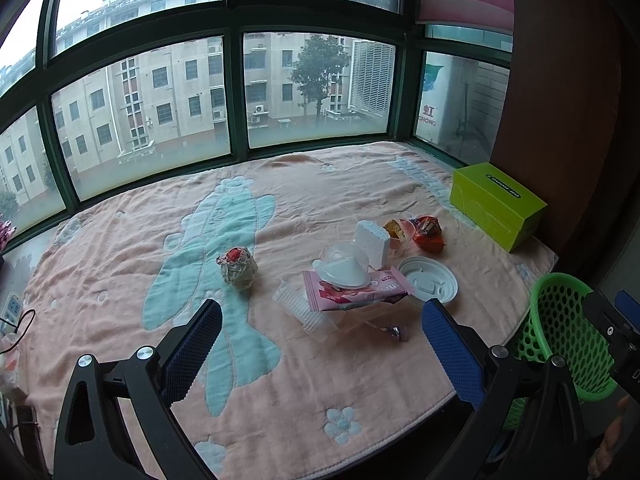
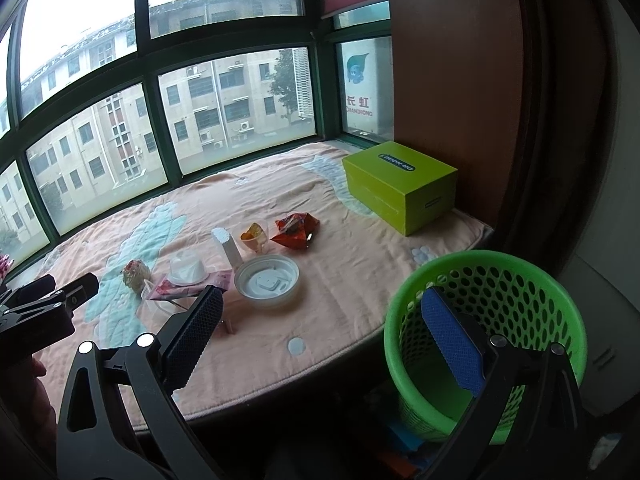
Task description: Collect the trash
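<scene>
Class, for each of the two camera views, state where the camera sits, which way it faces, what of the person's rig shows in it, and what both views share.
Left wrist view: rides the left claw, facing the window across the pink blanket; its open blue pads frame the trash pile, and the right claw shows at the right edge.
Right wrist view: rides the right claw, further right, facing the window over the green basket; the left claw shows at the left edge.
Shared: white lid, red wrapper, green box.

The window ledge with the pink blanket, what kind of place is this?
Probably a bay-window seat in an upper-floor flat: a wraparound green-framed window faces apartment blocks, a pink blanket covers the ledge, and a green wastebasket stands beside it.
</scene>
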Demonstrator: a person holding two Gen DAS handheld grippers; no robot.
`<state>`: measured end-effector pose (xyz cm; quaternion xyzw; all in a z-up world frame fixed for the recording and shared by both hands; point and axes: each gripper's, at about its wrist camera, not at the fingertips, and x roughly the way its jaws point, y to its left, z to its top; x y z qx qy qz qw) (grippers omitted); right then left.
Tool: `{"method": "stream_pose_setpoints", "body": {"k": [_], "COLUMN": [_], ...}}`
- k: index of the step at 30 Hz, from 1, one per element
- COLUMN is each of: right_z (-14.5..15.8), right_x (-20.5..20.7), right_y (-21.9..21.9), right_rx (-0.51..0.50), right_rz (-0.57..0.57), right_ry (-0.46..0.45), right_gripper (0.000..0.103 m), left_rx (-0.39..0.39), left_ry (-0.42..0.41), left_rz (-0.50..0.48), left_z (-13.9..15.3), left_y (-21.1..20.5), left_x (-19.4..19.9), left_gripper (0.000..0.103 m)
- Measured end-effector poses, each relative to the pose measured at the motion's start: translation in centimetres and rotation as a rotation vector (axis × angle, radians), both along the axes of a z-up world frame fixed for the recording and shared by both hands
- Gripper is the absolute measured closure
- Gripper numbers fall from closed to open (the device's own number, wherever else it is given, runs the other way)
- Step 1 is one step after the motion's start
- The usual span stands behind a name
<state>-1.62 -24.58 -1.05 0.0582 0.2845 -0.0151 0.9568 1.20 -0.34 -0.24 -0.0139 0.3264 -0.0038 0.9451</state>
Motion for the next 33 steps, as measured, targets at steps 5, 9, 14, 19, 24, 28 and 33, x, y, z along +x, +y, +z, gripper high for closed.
{"method": "stream_pose_setpoints", "body": {"k": [5,9,14,19,24,28,33], "right_z": [-0.3,-0.5,-0.8,-1.5,-2.2,-2.7,-3.2], "right_x": [0.9,1.9,3.2,4.9,6.5,8.0,10.3], "right_y": [0.4,0.8,1.6,2.6,4.1,5.3,7.5], "right_rx": [-0.001,0.001,-0.003,0.005,0.011,0.036,0.047], "right_rz": [0.017,0.037,0.061,0.103,0.162,0.222,0.302], "right_ry": [0.012,0.027,0.039,0.067,0.084,0.107,0.125], "right_gripper": [0.005,0.005,0.005,0.005,0.005,0.005,0.005], "left_rx": [0.004,0.006,0.007,0.006,0.009,0.000,-0.008], "left_ry": [0.008,0.015,0.028,0.039,0.050,0.064,0.084], "left_rz": [0.012,0.034,0.069,0.115,0.157,0.196,0.232], "left_z": [-0.1,-0.1,-0.2,-0.2,-0.4,-0.7,-1.3], "left_y": [0.6,1.3,2.7,4.7,6.5,8.2,10.0], "left_x": [0.8,1.5,2.5,3.6,4.5,5.1,5.6], "left_gripper": [0.006,0.006,0.006,0.006,0.006,0.006,0.006]}}
